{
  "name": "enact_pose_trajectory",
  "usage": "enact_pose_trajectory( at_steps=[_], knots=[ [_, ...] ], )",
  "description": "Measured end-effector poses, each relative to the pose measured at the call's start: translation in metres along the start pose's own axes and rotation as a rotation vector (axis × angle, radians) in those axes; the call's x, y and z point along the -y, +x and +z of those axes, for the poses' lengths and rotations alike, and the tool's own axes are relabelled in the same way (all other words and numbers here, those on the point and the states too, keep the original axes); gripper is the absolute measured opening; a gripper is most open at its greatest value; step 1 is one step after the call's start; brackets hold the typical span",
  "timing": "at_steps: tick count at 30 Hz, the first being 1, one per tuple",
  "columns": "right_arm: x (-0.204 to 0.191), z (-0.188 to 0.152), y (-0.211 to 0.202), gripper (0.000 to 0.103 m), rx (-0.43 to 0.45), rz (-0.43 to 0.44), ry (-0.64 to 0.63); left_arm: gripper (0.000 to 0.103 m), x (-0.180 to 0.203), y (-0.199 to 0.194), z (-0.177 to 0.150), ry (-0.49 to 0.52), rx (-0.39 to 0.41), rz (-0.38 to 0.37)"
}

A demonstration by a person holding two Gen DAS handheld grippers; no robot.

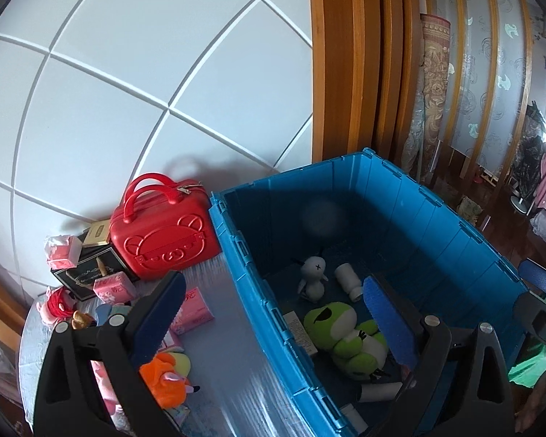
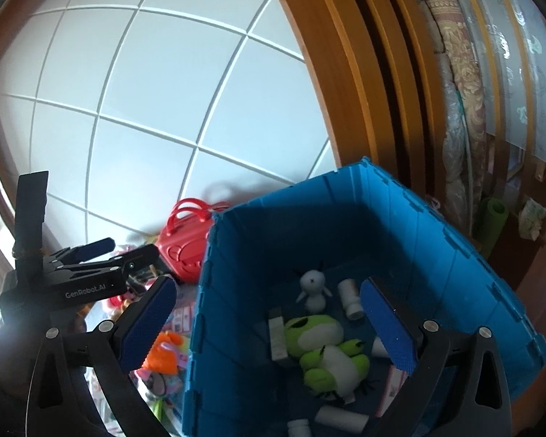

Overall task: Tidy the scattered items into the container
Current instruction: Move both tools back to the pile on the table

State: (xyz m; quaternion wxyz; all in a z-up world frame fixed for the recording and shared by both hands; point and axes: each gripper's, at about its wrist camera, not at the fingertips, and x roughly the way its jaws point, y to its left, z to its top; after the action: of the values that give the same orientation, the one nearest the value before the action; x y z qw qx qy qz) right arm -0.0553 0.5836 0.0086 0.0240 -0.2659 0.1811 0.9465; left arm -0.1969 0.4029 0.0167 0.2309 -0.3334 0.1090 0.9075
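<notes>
A: Blue plastic crate [image 1: 436,218], open top, on the table beside the red bear-embossed case [image 1: 163,233]. Inside already: green frog plush [image 1: 349,338], small grey doll [image 1: 313,273], white bottle [image 1: 349,280], a couple of paper tubes and flat boxes.

B: Tongs?

A: Both released. Left gripper [image 1: 273,313] spread wide, one blue pad over the table, the other over the crate, nothing between them. Right gripper [image 2: 269,324] the same, straddling the crate's near wall, empty.

B: What remains outside?

A: Clutter left of the crate: orange plush [image 1: 167,375] nearest, pink tissue packs [image 1: 196,309], a black gift box [image 1: 87,276], more pink packets toward the wall.

B: Handling?

A: Judging by look, the orange plush is light and soft; it should squash under the pads, so take it across the thick body, not a limb or tuft. The tissue packs look light with slick wrap and may slide; pinch across the short sides. The black box seems stiff, possibly heavier; take it by opposite edges. The red case looks rigid and bulky; the handles [image 1: 153,189] are the likely hold.

B: Risks?

A: Other items crowd the plush, so a wide closing could snag a neighbour.
</notes>
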Motion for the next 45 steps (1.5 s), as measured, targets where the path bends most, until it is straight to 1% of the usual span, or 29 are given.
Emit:
enact_pose_trajectory(
  at_steps=[7,16,20,25,30,35,38,41,45],
  knots=[
    [-0.056,-0.018,0.004,0.103,-0.031,0.069,-0.068,0.099,-0.039,-0.022,-0.028,-0.033,-0.005,0.029],
    [-0.132,-0.053,0.011,0.103,-0.061,0.162,-0.165,0.099,-0.104,-0.047,-0.069,-0.078,-0.027,0.069],
    [-0.167,-0.074,0.022,0.103,-0.089,0.210,-0.204,0.099,-0.136,-0.057,-0.088,-0.105,-0.037,0.084],
    [-0.205,-0.105,0.039,0.103,-0.140,0.232,-0.240,0.099,-0.180,-0.064,-0.120,-0.132,-0.063,0.109],
    [-0.237,-0.144,0.064,0.103,-0.204,0.259,-0.292,0.099,-0.220,-0.069,-0.170,-0.113,-0.098,0.151],
    [-0.261,-0.184,0.090,0.103,-0.289,0.281,-0.322,0.099,-0.266,-0.064,-0.237,-0.110,-0.195,0.199],
    [-0.271,-0.207,0.102,0.103,-0.329,0.287,-0.344,0.099,-0.292,-0.060,-0.276,-0.123,-0.241,0.209],
    [-0.281,-0.233,0.113,0.103,-0.364,0.276,-0.412,0.099,-0.314,-0.060,-0.314,-0.133,-0.277,0.215],
    [-0.285,-0.266,0.126,0.103,-0.429,0.275,-0.441,0.099,-0.338,-0.059,-0.358,-0.161,-0.325,0.212]
  ],
)
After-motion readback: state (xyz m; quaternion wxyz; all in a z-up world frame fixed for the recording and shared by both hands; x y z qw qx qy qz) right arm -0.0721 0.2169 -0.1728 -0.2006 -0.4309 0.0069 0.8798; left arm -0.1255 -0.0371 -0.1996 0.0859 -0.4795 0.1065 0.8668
